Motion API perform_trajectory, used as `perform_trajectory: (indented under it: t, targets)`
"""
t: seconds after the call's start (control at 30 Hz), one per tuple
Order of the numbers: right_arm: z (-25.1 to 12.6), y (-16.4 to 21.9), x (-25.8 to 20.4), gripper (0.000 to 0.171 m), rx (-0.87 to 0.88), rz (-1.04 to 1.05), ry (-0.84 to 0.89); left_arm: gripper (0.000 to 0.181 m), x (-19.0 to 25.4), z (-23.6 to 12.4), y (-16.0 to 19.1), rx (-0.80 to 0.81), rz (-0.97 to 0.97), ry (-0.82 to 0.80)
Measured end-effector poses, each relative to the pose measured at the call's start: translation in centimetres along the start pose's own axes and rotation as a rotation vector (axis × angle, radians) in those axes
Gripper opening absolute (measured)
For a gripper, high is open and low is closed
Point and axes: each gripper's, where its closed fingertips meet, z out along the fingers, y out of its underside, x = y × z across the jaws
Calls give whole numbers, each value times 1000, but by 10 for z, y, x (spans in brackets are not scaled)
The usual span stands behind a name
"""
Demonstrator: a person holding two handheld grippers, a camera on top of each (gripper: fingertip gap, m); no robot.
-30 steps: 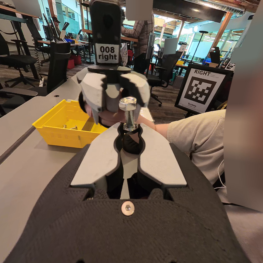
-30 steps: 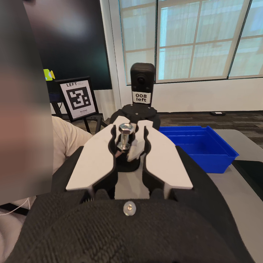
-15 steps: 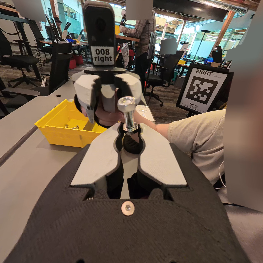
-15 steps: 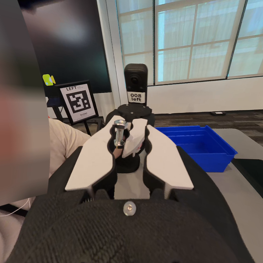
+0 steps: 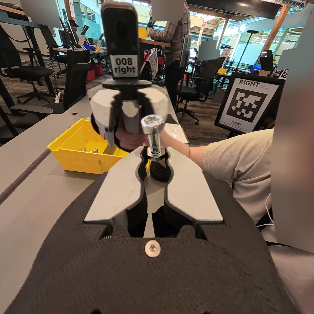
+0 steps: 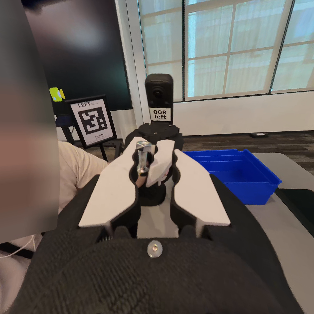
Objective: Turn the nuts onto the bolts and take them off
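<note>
bolt-and-nut pair, held between two grippers, mid-turn

change since one second ago: the right gripper (image 5: pixel 134 108) stands off the bolt head, its fingers parted and empty; in the right wrist view the bolt has drifted from the middle of the gap to beside the left-hand finger.

yellow bin (image 5: pixel 68 153), left wrist view, far left on the grey table (image 5: pixel 25 212): holds a few loose bolts, likely the stock to draw from.

left gripper (image 5: pixel 155 153), centre: tongs clamped on the nut (image 5: pixel 155 153), which sits in the notch near the fingertips. this grip likely keeps the nut from spinning while the bolt is turned.

bolt (image 5: pixel 153 134): upright, head on top, shank threaded into the nut; most of the thread shows above it. whether it goes on or comes off cannot be told.

right gripper, own view (image 6: pixel 153 159): tongs apart, around the bolt without closing, probably re-gripping for another twist.

blue bin (image 6: pixel 237 171), right wrist view, far right: nothing seen inside.
</note>
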Motion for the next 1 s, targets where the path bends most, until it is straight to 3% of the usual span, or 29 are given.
perform_trajectory:
  t: [0.13, 0.37, 0.6, 0.73, 1.0]
  targets:
    - [-10, -7, 5, 35, 33, 28, -4, 18, 0, -2, -1, -1, 7, -3]
    - [8, -4, -18, 39, -1, -49, -26, 18, -1, 2, 4, -31, 22, -18]
    - [-14, 0, 17, 36, 1, 12, 43, 18, 0, 2, 3, -26, 12, -8]
    - [-9, -4, 0, 36, 8, -5, -29, 18, -2, 2, 5, -38, 25, -24]
    - [8, 1, -15, 37, -37, -59, -13, 18, 0, 2, 5, -37, 24, -20]
